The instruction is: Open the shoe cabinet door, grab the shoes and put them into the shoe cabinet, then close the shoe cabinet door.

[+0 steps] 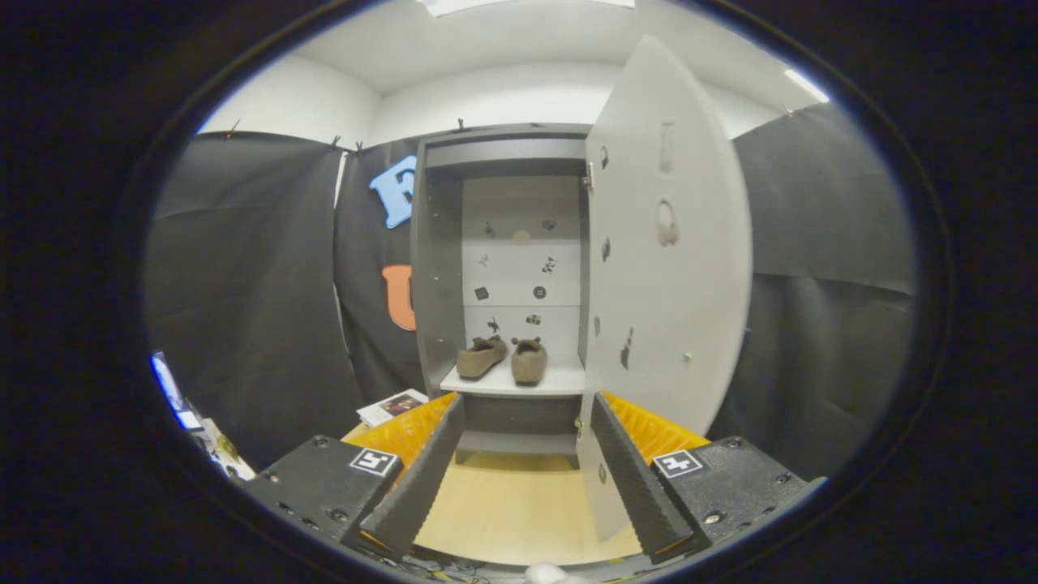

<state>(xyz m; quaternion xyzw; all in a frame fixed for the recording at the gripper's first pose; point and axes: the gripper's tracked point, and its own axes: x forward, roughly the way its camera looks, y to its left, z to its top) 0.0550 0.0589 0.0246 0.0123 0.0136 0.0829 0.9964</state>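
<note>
A tall grey shoe cabinet [438,268] stands straight ahead, beyond the fingers. Its white door [669,268] is swung wide open to the right, and the door's lower edge sits just past the right finger. A pair of brown shoes [503,358] rests side by side on the cabinet's white shelf [559,381]. My gripper [527,414] is open, its fingers spread wide with nothing between them. It is drawn back from the cabinet, above the light wooden floor [519,503].
Black cloth walls close in on the left and right of the cabinet. A small printed card or booklet [392,405] lies on the floor left of the cabinet base. Some clutter and a lit screen [174,393] sit low at the far left.
</note>
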